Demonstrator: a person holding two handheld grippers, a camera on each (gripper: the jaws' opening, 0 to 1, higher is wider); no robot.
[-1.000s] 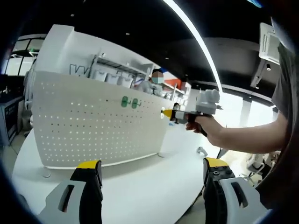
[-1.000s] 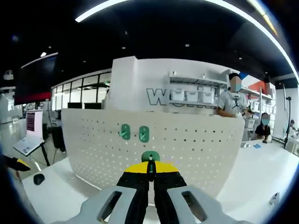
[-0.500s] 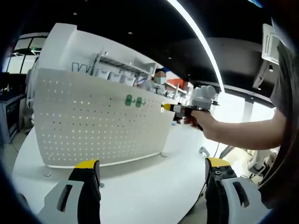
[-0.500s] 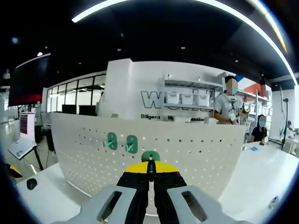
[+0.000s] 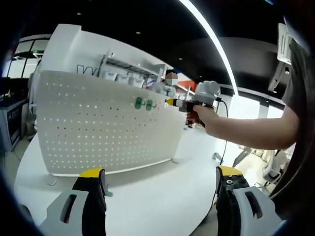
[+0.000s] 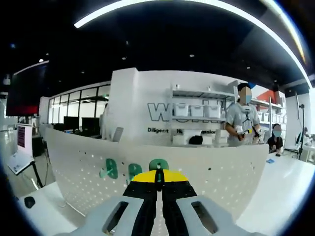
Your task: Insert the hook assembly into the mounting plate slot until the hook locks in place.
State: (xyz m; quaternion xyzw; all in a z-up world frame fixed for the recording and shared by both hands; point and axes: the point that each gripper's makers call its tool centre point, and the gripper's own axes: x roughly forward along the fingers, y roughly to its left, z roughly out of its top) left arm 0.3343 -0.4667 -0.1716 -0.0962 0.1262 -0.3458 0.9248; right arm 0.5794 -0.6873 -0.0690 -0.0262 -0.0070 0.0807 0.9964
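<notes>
The green hook assembly [image 6: 158, 165] sits pinched at the tips of the right gripper [image 6: 158, 178], whose jaws are clenched on it, and it is held up near the top edge of the white perforated mounting plate [image 6: 206, 179], close to the plate's face; whether it touches a slot cannot be told. Just to its left, two more green hooks [image 6: 121, 169] already hang on the plate, so this one appears headed for the next spot in that row. In the left gripper view the right gripper [image 5: 173, 102] reaches in, held by a person's hand [image 5: 209, 115], its tip just beside the hung green hooks [image 5: 143, 103] at the upper right part of the mounting plate [image 5: 98, 128]. The left gripper [image 5: 160, 184] has its jaws spread wide and grasps nothing, hovering low over the white desk [image 5: 147, 196] on which the plate stands. By my judgement the carry and approach are done; the insertion and the locking push remain.
</notes>
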